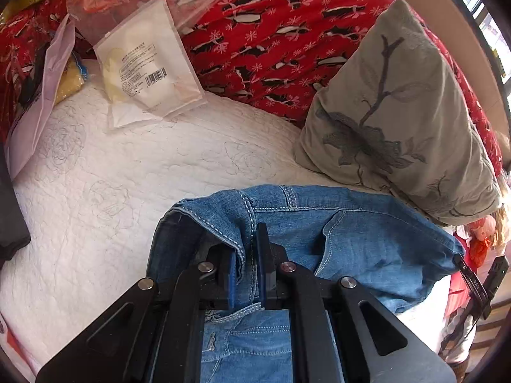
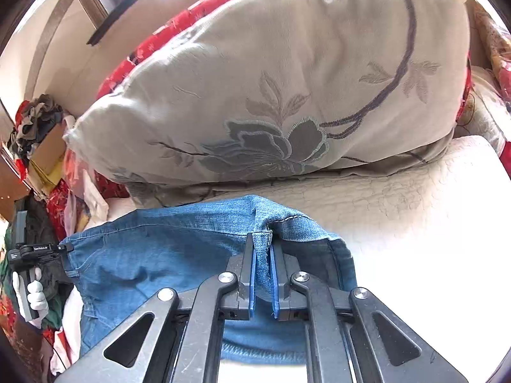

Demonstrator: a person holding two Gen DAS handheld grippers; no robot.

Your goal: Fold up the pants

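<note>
Blue denim pants lie folded over on a white quilted bed. My left gripper is shut on a seamed edge of the pants, the cloth pinched between its blue pads. My right gripper is shut on another hemmed edge of the same pants. The two grippers hold opposite ends of one folded edge. The right gripper shows at the right edge of the left wrist view; the left gripper, held in a white-gloved hand, shows at the left of the right wrist view.
A grey embroidered pillow lies just beyond the pants. A red patterned blanket runs along the back. A clear plastic packet and bags lie at the far left. Clutter and a cardboard box stand beside the bed.
</note>
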